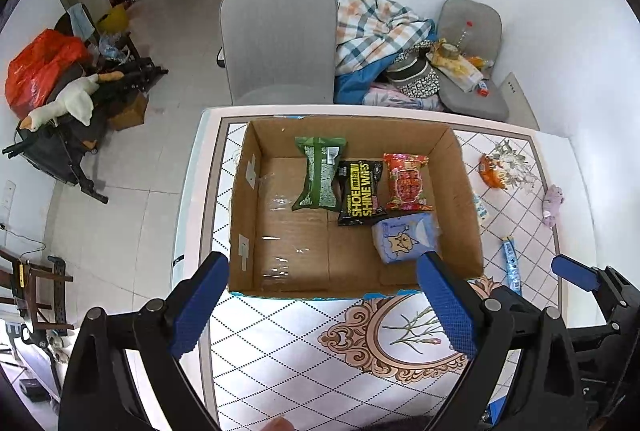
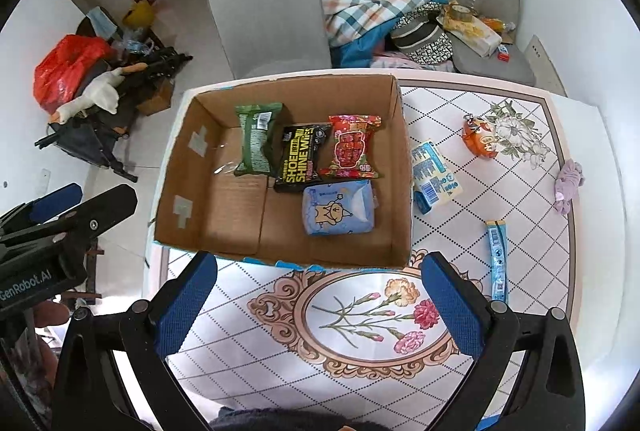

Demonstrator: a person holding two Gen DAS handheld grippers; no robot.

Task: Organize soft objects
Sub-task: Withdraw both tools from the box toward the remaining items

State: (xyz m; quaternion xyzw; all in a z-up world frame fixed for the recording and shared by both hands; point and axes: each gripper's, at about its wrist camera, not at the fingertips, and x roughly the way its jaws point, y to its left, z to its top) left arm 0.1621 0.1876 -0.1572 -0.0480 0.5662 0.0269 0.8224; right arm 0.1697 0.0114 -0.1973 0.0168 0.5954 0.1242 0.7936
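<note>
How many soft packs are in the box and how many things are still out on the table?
In the cardboard box: 4 (green pack, black shoe-wipes pack, red pack, blue tissue pack)
On the table: 4 (blue-white pack, orange pack, purple plush, blue stick pack)
Total: 8

grey chair (image 1: 280,43), white walls, tiled floor (image 1: 132,167)
</note>
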